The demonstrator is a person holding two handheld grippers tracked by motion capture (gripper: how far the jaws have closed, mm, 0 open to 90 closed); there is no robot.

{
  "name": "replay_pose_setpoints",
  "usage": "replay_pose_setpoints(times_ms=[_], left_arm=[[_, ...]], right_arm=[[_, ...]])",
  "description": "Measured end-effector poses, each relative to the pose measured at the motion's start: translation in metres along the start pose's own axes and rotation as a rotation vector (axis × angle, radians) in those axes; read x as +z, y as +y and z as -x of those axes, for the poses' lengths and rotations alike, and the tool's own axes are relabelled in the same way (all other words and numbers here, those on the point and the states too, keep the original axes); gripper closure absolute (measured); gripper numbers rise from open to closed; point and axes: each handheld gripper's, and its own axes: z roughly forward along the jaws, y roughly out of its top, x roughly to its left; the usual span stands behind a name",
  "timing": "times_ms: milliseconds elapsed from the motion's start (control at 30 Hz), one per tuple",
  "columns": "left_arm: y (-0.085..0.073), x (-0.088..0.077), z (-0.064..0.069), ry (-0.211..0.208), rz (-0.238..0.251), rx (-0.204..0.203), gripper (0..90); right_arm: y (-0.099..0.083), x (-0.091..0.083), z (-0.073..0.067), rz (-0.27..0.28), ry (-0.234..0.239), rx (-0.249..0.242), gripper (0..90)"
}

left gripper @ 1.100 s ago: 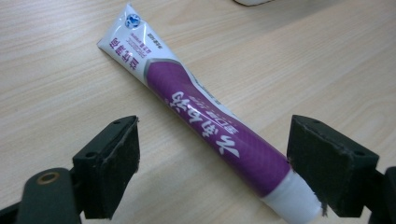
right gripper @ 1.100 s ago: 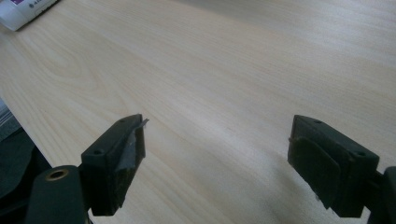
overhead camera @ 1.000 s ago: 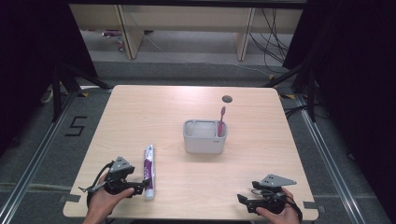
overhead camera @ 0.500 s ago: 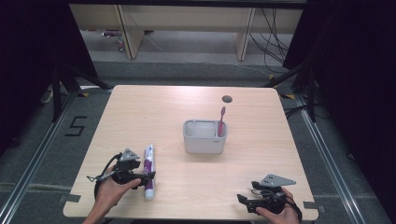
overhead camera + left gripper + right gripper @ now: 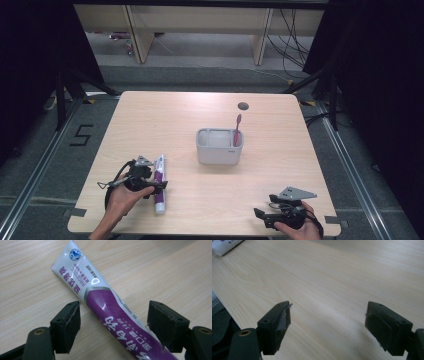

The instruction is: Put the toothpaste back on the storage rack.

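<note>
even overhead light, dark surroundings; glare on tube (image 5: pixel 105 306); soft shadows.

the high view looks down and forward over the whole table (image 5: pixel 210 200). the left gripper view sits close above the toothpaste tube (image 5: pixel 112 312), lower left in the high view (image 5: pixel 159 182); the right gripper view skims bare tabletop.

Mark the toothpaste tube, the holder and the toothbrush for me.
Tube (image 5: pixel 112 307), left gripper view, purple body.
Holder (image 5: pixel 219 155), high view, front wall.
Toothbrush (image 5: pixel 237 129), high view, pink handle.
</note>
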Motion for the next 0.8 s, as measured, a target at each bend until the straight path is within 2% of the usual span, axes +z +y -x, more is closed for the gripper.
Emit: replay_pose_setpoints(times_ms=[33, 67, 133, 167, 200, 233, 300, 333, 367, 400, 467, 500, 567, 633, 767, 800], left_arm=[[0.000, 0.002, 0.001, 0.005, 0.016, -0.018, 27.1], [0.002, 0.002, 0.001, -0.004, -0.001, -0.005, 27.6], [0.004, 0.006, 0.002, 0.000, -0.007, -0.002, 28.8], [0.005, 0.006, 0.001, -0.002, -0.035, 0.014, 29.1], [0.006, 0.008, 0.001, 0.006, -0.036, 0.016, 28.4], [0.006, 0.008, 0.001, 0.010, -0.039, 0.018, 28.4], [0.006, 0.008, 0.002, 0.023, -0.041, 0.022, 29.3], [0.007, 0.010, 0.003, 0.021, -0.033, 0.010, 30.1], [0.007, 0.009, 0.001, 0.016, -0.059, 0.029, 30.9], [0.008, 0.011, 0.001, 0.017, -0.065, 0.025, 30.7], [0.008, 0.014, 0.002, 0.014, -0.069, 0.029, 30.5], [0.009, 0.014, 0.003, 0.008, -0.095, 0.036, 31.2], [0.010, 0.016, 0.006, 0.018, -0.100, 0.066, 33.8], [0.011, 0.016, 0.007, 0.019, -0.113, 0.091, 37.6], [0.012, 0.016, 0.010, 0.015, -0.121, 0.113, 42.5], [0.012, 0.015, 0.010, 0.013, -0.124, 0.123, 43.2]], right_arm=[[0.000, -0.001, -0.001, -0.003, -0.017, 0.005, 21.1], [-0.001, 0.000, -0.003, 0.001, -0.008, 0.033, 21.2], [-0.001, 0.001, -0.003, 0.000, -0.016, 0.028, 21.5], [-0.001, 0.001, -0.003, -0.003, -0.011, 0.028, 21.4], [0.000, 0.001, -0.002, 0.002, -0.023, 0.007, 21.5], [0.000, 0.001, -0.002, 0.005, -0.013, 0.005, 21.5], [0.000, 0.000, -0.002, 0.007, -0.017, 0.008, 21.5], [-0.001, 0.001, -0.003, -0.001, -0.018, 0.031, 21.5], [-0.001, 0.001, -0.003, 0.004, -0.012, 0.036, 21.5], [-0.001, 0.000, -0.002, 0.000, -0.031, 0.024, 21.5], [-0.001, 0.000, -0.003, 0.002, -0.029, 0.024, 21.5], [-0.001, 0.000, -0.003, 0.002, -0.025, 0.023, 21.6], [0.000, -0.001, -0.002, 0.004, -0.033, 0.000, 21.6], [0.000, 0.000, -0.003, 0.002, -0.027, 0.017, 21.6], [0.000, -0.001, -0.003, 0.001, -0.025, 0.021, 21.7], [0.000, -0.001, -0.001, 0.004, -0.031, -0.003, 21.7]])
